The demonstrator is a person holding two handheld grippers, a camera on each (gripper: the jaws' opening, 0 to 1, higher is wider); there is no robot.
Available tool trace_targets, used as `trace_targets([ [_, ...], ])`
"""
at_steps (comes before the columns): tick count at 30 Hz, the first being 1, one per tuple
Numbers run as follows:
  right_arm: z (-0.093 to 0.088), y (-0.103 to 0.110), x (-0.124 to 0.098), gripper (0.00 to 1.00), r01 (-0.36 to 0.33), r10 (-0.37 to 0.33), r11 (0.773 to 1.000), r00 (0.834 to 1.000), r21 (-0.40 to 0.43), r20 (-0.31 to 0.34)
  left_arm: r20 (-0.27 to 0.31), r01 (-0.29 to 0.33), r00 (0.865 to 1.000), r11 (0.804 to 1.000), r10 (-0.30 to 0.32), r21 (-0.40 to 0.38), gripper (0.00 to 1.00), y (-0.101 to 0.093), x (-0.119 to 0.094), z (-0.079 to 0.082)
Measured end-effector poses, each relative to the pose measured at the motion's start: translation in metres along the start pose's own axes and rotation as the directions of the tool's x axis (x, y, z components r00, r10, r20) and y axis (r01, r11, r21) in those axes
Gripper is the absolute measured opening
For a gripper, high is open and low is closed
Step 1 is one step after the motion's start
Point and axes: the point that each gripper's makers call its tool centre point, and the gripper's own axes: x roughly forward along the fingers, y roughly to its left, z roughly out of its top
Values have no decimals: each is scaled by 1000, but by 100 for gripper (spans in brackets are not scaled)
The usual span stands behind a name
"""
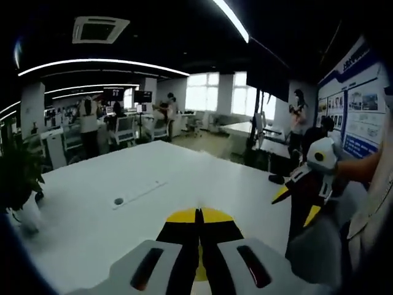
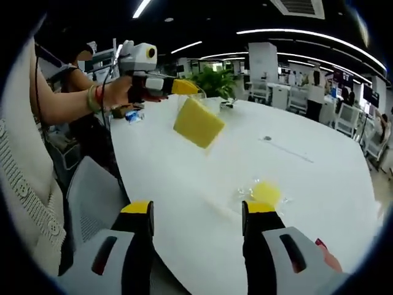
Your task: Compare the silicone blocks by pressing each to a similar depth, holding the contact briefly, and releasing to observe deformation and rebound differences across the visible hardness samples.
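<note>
Left gripper (image 1: 198,216): in the left gripper view its jaws are rising from the bottom centre, yellow tips pressed together with just a thin seam between them. What they are pinching is not readable from this angle. In the right gripper view this same gripper (image 2: 184,88) is sitting in the upper left, held in a hand (image 2: 120,92), and a yellow silicone block (image 2: 198,123) in a clear wrapper is hanging from its tips, tilted, up off the white table (image 2: 295,178). So it is clamping the block by its upper edge.

Right gripper (image 2: 198,215): jaws are standing wide apart at the bottom of the right gripper view, nothing between them. It is also showing at the right of the left gripper view (image 1: 304,190), yellow tips visible, over the table's right edge.

A second, rounder yellow piece in clear wrap (image 2: 265,192) is lying flat on the table, lower centre-right of the right gripper view, just above the right-hand jaw tip.

A potted plant (image 1: 18,178) is sitting at the left edge of the left gripper view.
</note>
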Motion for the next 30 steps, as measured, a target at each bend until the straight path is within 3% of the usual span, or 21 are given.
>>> trace_targets([
  [8,30,-19,1,59,-67,58,987,996,-148,-65,-46,58,997,998,-56,39,0,-7,2,4],
  [10,42,-20,4,60,-103,93,978,994,-182,-61,-46,76,996,995,-73,63,0,-9,4,6],
  [13,55,-19,10,64,-164,142,957,984,-241,-105,-52,108,993,991,-104,83,0,-14,7,10],
  [14,57,-18,11,64,-175,154,953,983,-247,-102,-55,140,989,985,-135,101,0,-20,8,12],
  [19,73,-20,21,60,-225,195,928,973,-296,-127,-96,184,980,975,-173,121,0,-27,10,11],
  [23,87,-21,32,63,-258,229,918,965,-303,-128,-104,226,972,963,-212,147,0,-32,9,15],
  [30,98,-19,59,62,-330,281,872,942,-360,-183,-134,290,954,938,-268,190,0,-46,8,17],
])
